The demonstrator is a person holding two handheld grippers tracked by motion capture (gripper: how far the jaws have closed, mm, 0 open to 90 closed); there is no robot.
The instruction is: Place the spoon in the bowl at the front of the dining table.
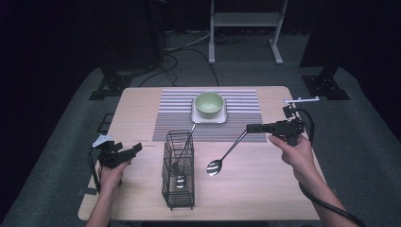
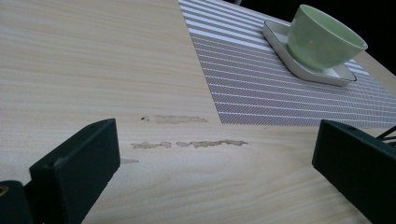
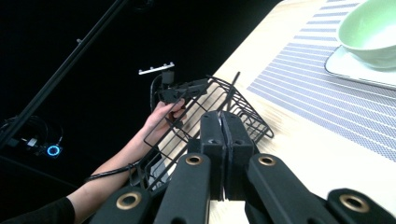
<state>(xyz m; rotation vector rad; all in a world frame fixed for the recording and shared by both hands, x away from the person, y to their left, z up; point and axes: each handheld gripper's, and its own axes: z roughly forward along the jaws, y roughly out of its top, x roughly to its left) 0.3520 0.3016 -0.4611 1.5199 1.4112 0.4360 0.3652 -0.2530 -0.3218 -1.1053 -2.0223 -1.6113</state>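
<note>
My right gripper (image 1: 249, 127) (image 3: 224, 122) is shut on the handle end of a metal spoon (image 1: 227, 152). The spoon slants down to the left, its bowl just above the wooden table (image 1: 265, 184) beside a black wire basket (image 1: 178, 189) (image 3: 243, 109). A second spoon (image 1: 181, 178) leans inside that basket. My left gripper (image 1: 136, 149) (image 2: 215, 154) is open at the table's left edge with nothing between its jaws. A green bowl (image 1: 209, 104) (image 2: 322, 42) (image 3: 373, 32) sits on a white square plate (image 1: 196, 118) (image 2: 280, 37) on the striped placemat (image 1: 175, 113) (image 2: 261, 84).
Scuff marks (image 2: 187, 143) show on the bare wood in front of the left jaws. Beyond the table's far edge stand a white frame (image 1: 246, 19), floor cables (image 1: 189, 45) and black stand feet (image 1: 111, 82).
</note>
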